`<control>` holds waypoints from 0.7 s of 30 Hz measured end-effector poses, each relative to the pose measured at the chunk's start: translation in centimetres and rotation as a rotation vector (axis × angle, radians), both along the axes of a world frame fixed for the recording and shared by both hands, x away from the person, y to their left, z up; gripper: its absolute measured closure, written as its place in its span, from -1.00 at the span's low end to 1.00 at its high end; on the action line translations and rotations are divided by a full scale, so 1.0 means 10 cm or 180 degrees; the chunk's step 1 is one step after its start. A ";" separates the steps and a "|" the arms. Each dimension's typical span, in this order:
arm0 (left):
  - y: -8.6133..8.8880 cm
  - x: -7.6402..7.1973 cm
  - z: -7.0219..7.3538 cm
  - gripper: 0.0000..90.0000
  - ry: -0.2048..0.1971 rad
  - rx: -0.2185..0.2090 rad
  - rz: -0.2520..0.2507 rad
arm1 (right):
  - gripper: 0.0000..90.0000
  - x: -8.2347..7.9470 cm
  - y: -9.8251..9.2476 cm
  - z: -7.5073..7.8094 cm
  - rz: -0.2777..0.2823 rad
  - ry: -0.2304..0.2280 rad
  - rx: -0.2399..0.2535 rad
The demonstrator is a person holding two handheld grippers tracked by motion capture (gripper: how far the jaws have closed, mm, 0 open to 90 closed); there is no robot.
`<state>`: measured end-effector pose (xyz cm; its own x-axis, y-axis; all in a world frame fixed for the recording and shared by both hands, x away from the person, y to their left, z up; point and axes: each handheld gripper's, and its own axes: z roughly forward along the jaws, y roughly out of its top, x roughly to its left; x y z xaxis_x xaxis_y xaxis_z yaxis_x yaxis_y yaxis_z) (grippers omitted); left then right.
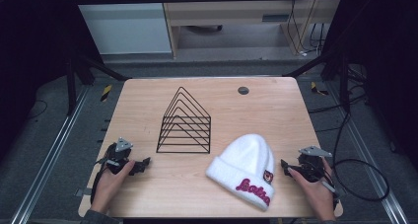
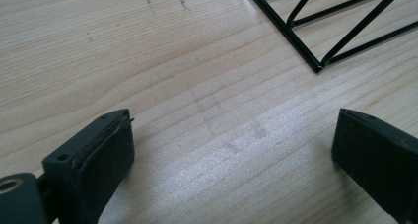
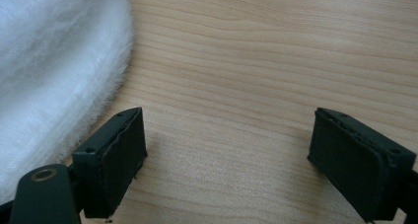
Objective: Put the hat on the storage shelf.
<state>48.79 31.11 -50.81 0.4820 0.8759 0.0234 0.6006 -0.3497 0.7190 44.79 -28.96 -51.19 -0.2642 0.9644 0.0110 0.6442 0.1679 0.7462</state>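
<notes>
White fleece beanie (image 1: 245, 166), soft, light and floppy; lying on the wooden worktop (image 1: 276, 110) just right of the black wire rack (image 1: 185, 124). Best pinched at the folded cuff, likely to sag. Right tongs (image 1: 285, 166) just beside beanie, wide, empty. Left tongs (image 1: 144, 164) left of rack, wide, empty. Open room around beanie; near edge close.

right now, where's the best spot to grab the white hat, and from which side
Probably the folded brim of the hat: it is the thickest, firmest edge. The hat lies flat, brim toward the person, so come in low from the right with the open right tongs, which sit just beside it.
</notes>
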 end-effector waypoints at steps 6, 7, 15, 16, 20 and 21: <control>0.00 0.00 0.00 -0.96 -0.0001 -0.0002 0.0001 | -0.52 0.06 -0.02 0.14 0.0130 0.0003 -0.0043; 0.00 0.00 0.00 -0.96 -0.0001 -0.0002 0.0001 | -0.48 0.09 -0.02 0.21 0.0120 0.0016 -0.0107; 0.00 0.00 0.00 -0.96 -0.0001 0.0001 0.0001 | -0.14 0.38 0.12 0.63 0.0365 0.0158 -0.0273; 0.00 0.00 0.00 -0.96 -0.0002 -0.0002 0.0002 | -0.11 0.41 0.16 0.68 0.0418 0.0176 -0.0286; 0.00 0.00 0.00 -0.96 -0.0001 0.0001 0.0002 | -0.14 0.57 0.37 0.81 0.0632 0.0184 -0.0303; 0.00 0.00 0.00 -0.96 0.0002 0.0007 -0.0003 | -0.18 0.61 0.42 0.82 0.0674 0.0202 -0.0302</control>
<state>48.79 31.12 -50.80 0.4829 0.8753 0.0250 0.6007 -0.3519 0.7178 50.85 -24.74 -42.98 -0.4622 0.8851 -0.0540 0.6322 0.3716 0.6799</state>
